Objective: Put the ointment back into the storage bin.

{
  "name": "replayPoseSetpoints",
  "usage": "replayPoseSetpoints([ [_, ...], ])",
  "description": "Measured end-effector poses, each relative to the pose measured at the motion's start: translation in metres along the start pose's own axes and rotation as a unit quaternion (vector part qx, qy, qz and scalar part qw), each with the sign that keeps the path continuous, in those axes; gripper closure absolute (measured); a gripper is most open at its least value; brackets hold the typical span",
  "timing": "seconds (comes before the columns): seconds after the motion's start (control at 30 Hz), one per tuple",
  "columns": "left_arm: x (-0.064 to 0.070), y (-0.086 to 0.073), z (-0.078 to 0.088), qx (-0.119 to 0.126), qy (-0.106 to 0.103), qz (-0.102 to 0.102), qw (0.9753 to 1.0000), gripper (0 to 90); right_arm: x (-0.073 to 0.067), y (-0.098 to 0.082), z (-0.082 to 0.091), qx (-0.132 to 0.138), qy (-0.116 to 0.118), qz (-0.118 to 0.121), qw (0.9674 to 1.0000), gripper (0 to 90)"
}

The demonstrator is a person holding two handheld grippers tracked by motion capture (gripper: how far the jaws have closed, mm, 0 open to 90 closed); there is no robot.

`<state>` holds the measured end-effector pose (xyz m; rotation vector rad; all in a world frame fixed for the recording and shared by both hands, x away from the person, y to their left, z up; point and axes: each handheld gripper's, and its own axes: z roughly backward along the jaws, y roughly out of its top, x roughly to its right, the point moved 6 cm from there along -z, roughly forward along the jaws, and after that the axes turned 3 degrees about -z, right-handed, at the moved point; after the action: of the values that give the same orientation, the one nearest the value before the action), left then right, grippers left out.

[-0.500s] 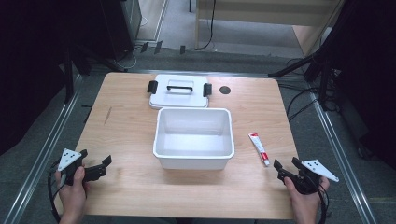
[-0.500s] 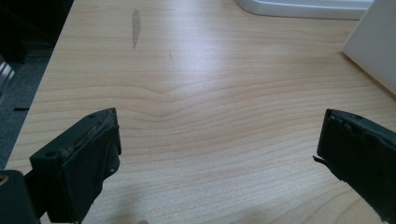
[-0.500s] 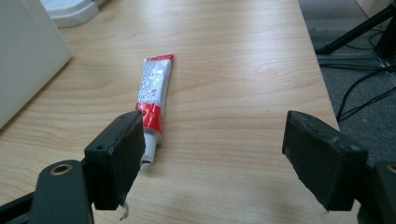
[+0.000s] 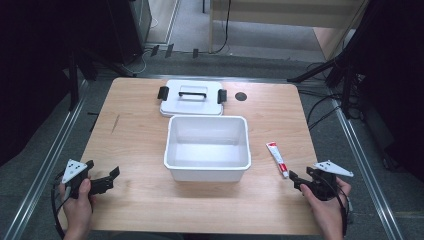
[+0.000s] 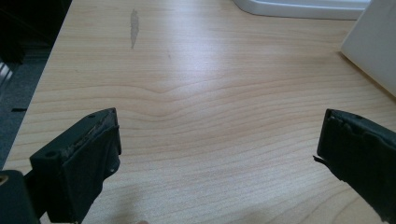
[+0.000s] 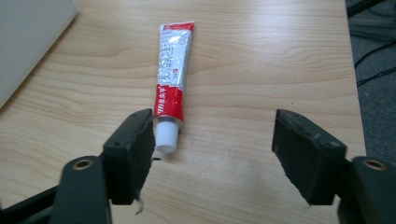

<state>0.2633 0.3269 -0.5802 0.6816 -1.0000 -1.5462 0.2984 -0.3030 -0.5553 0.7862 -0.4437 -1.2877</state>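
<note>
Table layout: bin at centre, both grippers at the near corners with jaws spread and empty.

The wooden table (image 4: 135, 125) carries a white open bin (image 4: 207, 147) at its middle, with the white lid (image 4: 191, 97) flat just behind it near the far edge; bare wood lies open on either side of the bin. The left gripper (image 4: 102, 182) sits near the near-left edge, well apart from the bin. The right gripper (image 6: 212, 140) sits near the near-right edge. The red-and-white tube (image 6: 170, 84) lies right of the bin, its white cap (image 6: 166, 135) just beside the gripper's left jaw tip.
</note>
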Motion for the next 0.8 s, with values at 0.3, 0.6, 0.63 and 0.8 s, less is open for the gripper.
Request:
replayPoseSetpoints([
  [0.3, 0.0, 0.0, 0.0, -0.001, -0.001, 0.001, 1.0, 0.1, -0.013, 0.009, -0.01, -0.194, 0.013, 0.044, 0.98, 38.5],
  [0.6, 0.0, 0.0, 0.0, -0.003, -0.001, 0.002, 1.0, 0.1, -0.02, 0.023, -0.024, -0.309, -0.014, 0.072, 0.9481, 45.3],
  [0.63, 0.0, 0.0, 0.0, -0.002, 0.0, 0.001, 1.0, 0.1, -0.021, 0.025, -0.025, -0.316, -0.013, 0.073, 0.946, 45.9],
  [0.8, 0.0, 0.0, 0.0, 0.0, -0.001, 0.001, 1.0, 0.1, -0.027, 0.037, -0.033, -0.348, -0.019, 0.076, 0.9341, 48.6],
])
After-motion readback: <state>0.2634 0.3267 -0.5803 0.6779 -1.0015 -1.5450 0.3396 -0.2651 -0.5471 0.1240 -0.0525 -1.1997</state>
